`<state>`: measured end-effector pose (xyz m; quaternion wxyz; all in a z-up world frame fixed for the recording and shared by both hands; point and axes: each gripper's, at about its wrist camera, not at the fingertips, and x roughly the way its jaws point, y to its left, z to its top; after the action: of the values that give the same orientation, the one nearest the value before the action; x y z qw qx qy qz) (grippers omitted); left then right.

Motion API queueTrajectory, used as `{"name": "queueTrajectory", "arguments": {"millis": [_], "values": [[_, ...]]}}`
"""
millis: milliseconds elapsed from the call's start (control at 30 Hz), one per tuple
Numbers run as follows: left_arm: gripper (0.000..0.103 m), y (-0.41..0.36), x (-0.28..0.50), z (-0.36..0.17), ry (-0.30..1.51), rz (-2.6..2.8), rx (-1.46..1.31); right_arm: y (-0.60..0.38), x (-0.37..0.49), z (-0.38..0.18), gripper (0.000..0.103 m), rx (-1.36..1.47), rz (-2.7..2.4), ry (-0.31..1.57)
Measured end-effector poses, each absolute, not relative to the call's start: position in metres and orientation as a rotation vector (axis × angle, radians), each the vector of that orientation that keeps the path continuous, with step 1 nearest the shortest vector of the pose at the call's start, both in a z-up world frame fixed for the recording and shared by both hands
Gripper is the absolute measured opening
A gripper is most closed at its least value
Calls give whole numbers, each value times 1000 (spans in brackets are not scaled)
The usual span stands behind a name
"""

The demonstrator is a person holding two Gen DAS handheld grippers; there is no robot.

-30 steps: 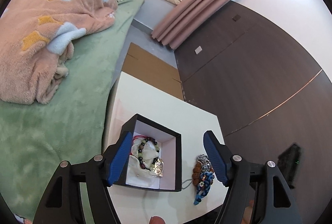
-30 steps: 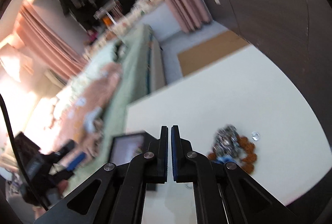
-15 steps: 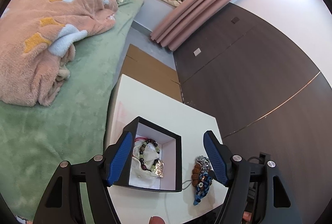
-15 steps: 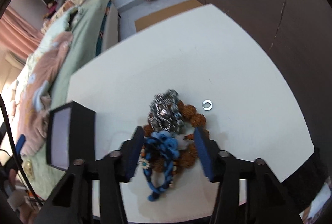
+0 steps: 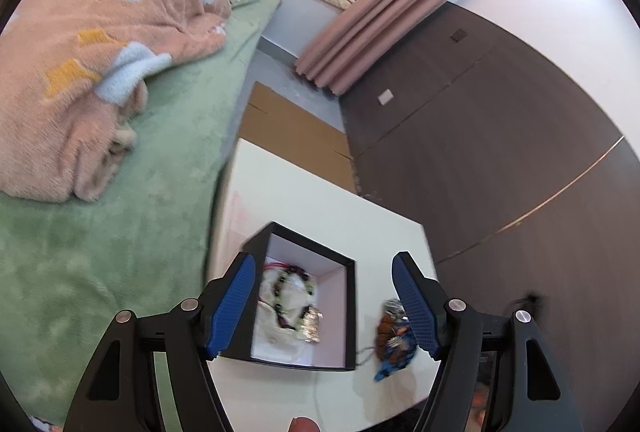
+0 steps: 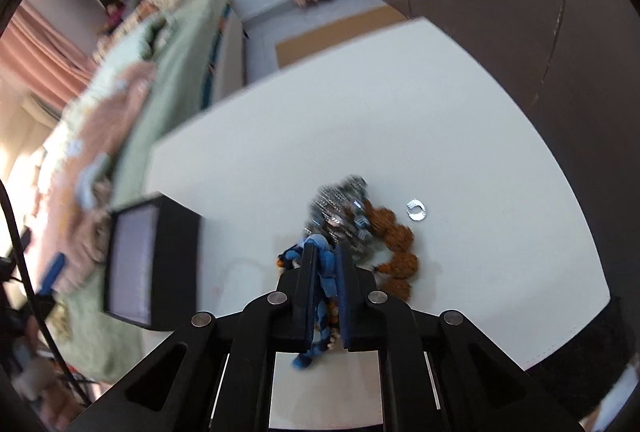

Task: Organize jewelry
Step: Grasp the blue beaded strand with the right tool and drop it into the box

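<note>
Blue knotted cord, a bracelet (image 6: 323, 274) woven with small beads, sits pinched between the nearly closed fingers of the right gripper (image 6: 325, 268), its tail hanging out below the pads toward 6 o'clock. The right wrist view alone shows this grip, and also the rest of the pile on the white desk (image 6: 400, 104): a silver metal-bead bracelet (image 6: 340, 210) just above the gripper tips at 12 o'clock, a string of brown round wooden beads (image 6: 398, 248) curving at 2 o'clock and touching the silver one, and a small silver ring (image 6: 416, 210) lying apart farther toward 2 o'clock. At 9 o'clock stands the black square box (image 6: 176, 252), seen side-on, so its contents stay hidden in this view.

The left wrist view looks down into that black box (image 5: 350, 296): on its white lining lies a dark-and-green bead bracelet (image 5: 290, 296) with a red cord, beside a small shiny charm. The left gripper (image 5: 322, 302) is spread wide and holds nothing, its blue pads (image 5: 234, 302) framing the box. At 4 o'clock of the box the jewelry pile (image 5: 392, 336) appears blurred. A green bed cover (image 5: 100, 232) with a pink fleece blanket (image 5: 80, 72) fills the 9 to 11 o'clock side.
</note>
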<state>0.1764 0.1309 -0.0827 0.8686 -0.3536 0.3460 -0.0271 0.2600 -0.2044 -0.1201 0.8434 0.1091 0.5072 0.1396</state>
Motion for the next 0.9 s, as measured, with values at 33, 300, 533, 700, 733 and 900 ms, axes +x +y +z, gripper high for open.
{"name": "queueTrajectory", "arguments": {"millis": [33,300,533,700,733,900], "values": [[72,130,176,-82,722,-47,-727,-205,258,-115,10,255,312,1050],[72,123,178,-83,752,-37,-664,-184,238,-74,10,363,506,862],[88,129,172,-79,695,16,-646,-145,234,-69,10,413,664,819],[99,138,168,-79,660,26,-669,-116,236,-78,11,462,760,868],[102,139,168,-79,655,30,-674,-110,238,-80,17,467,771,888],[103,131,172,-78,632,13,-670,-122,234,-77,78,446,705,883]]}}
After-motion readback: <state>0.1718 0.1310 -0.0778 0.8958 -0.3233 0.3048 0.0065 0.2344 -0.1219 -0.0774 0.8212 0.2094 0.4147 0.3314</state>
